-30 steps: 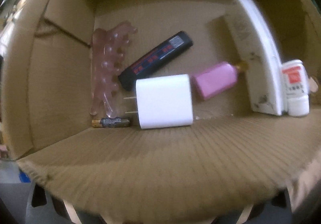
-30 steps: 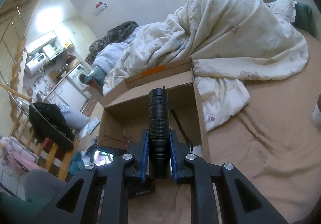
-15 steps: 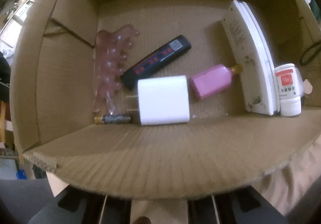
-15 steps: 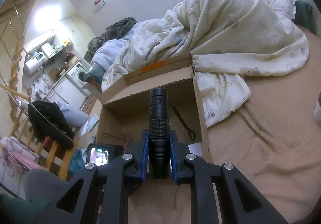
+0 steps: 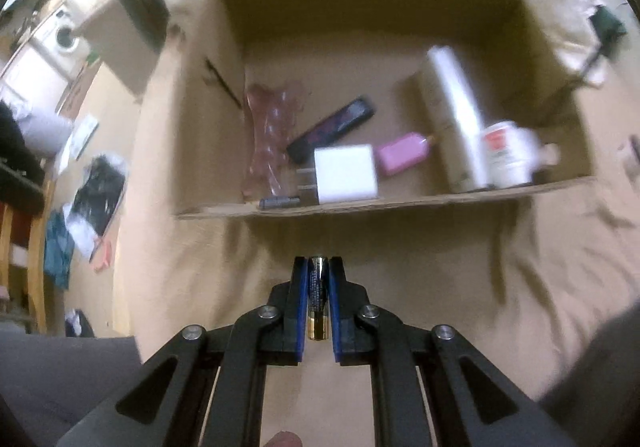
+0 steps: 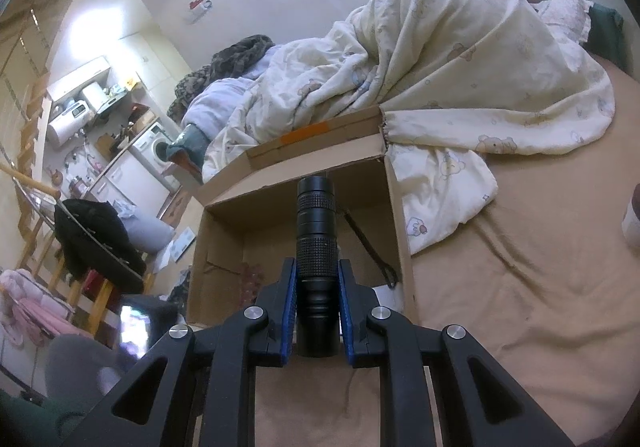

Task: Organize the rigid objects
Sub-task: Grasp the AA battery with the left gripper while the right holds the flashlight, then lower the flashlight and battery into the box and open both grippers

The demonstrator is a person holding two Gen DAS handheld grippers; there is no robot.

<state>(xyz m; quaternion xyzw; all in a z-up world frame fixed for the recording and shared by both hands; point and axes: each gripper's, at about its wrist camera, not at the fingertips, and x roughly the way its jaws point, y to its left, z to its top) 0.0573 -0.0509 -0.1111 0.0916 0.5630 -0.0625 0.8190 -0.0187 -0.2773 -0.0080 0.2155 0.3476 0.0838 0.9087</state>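
An open cardboard box [image 5: 400,203] lies on the bed. It holds a white charger block [image 5: 346,179], a pink bottle [image 5: 402,155], a black bar [image 5: 332,127], a pink toe separator [image 5: 272,143], a small battery [image 5: 279,202], a white flat device [image 5: 456,115] and a white jar [image 5: 506,157]. My left gripper [image 5: 318,267] is shut on a battery [image 5: 318,299], held above the sheet just short of the box. My right gripper [image 6: 318,267] is shut on a black flashlight [image 6: 316,267] in front of the same box [image 6: 394,207].
A cream duvet [image 6: 440,59] is heaped behind the box. The tan bed sheet [image 6: 520,307] spreads to the right, with a jar [image 6: 632,223] at its right edge. Chairs and clothes [image 6: 96,235] stand beside the bed on the left.
The left gripper has drawn back from over the box, and its fingers with the battery have come into view. The right gripper with the flashlight has shifted slightly.
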